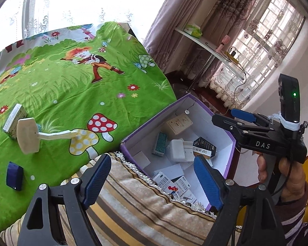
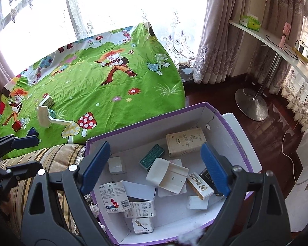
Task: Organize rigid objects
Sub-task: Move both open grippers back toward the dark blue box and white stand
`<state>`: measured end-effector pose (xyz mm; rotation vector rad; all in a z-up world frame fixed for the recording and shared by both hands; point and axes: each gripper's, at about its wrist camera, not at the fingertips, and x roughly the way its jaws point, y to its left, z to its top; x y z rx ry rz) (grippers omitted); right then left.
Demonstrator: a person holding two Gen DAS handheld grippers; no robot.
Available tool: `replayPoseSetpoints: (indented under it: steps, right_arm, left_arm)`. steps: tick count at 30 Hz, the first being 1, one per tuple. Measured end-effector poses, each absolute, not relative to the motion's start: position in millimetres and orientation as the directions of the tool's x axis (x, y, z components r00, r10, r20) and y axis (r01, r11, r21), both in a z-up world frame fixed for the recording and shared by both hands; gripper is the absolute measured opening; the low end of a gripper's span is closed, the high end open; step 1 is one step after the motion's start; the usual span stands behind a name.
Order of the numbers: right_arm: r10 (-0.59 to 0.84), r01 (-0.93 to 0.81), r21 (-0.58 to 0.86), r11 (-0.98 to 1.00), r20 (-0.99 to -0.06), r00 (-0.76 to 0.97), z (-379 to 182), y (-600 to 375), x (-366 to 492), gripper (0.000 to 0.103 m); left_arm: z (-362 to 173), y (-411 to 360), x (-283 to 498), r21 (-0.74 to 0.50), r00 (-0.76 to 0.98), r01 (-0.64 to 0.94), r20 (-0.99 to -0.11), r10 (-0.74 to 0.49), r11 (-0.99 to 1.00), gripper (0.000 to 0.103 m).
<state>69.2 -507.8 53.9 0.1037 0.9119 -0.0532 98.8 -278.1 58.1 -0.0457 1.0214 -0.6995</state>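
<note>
A purple-edged cardboard box (image 2: 236, 131) holds several small cartons and white plastic pieces; it also shows in the left wrist view (image 1: 219, 135). My right gripper (image 2: 156, 170) is open and empty above the box. My left gripper (image 1: 154, 180) is open and empty over the striped cushion (image 1: 137, 211) by the box's left rim. On the green cartoon cloth (image 1: 76, 94) lie a cream flat-headed piece (image 1: 28, 135), a white-green carton (image 1: 14, 121) and a dark blue box (image 1: 14, 176). A small red box (image 2: 16, 125) lies at the cloth's left.
The right gripper (image 1: 244, 116) shows in the left wrist view, held by a hand at the box's right. A white shelf on a metal stand (image 2: 254, 100) stands right, over dark wood floor. A white cable (image 2: 287, 153) runs across the floor. Curtains hang behind.
</note>
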Motion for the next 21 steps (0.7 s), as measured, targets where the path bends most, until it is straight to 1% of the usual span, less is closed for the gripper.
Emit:
replayPoseSetpoints:
  steps: [5, 11, 15, 21]
  right_arm:
    - [0.002, 0.045, 0.037, 0.998, -0.798, 0.603, 53, -491, 72, 0.091]
    - [0.046, 0.007, 0.062, 0.998, -0.803, 0.594, 49, -478, 75, 0.092]
    - [0.047, -0.011, 0.049, 0.999, -0.811, 0.583, 46, -468, 77, 0.092]
    - [0.039, -0.033, 0.025, 0.999, -0.817, 0.575, 43, -454, 81, 0.091]
  left_arm:
    - [58, -249, 106, -0.365, 0.359, 0.463, -0.756, -0.548, 0.808, 0.084]
    - [54, -209, 110, -0.376, 0.395, 0.392, -0.755, -0.523, 0.840, 0.084]
    - [49, -185, 113, -0.385, 0.412, 0.347, -0.757, -0.508, 0.855, 0.084]
    - [43, -164, 116, -0.327, 0.437, 0.321, -0.781, -0.446, 0.889, 0.083]
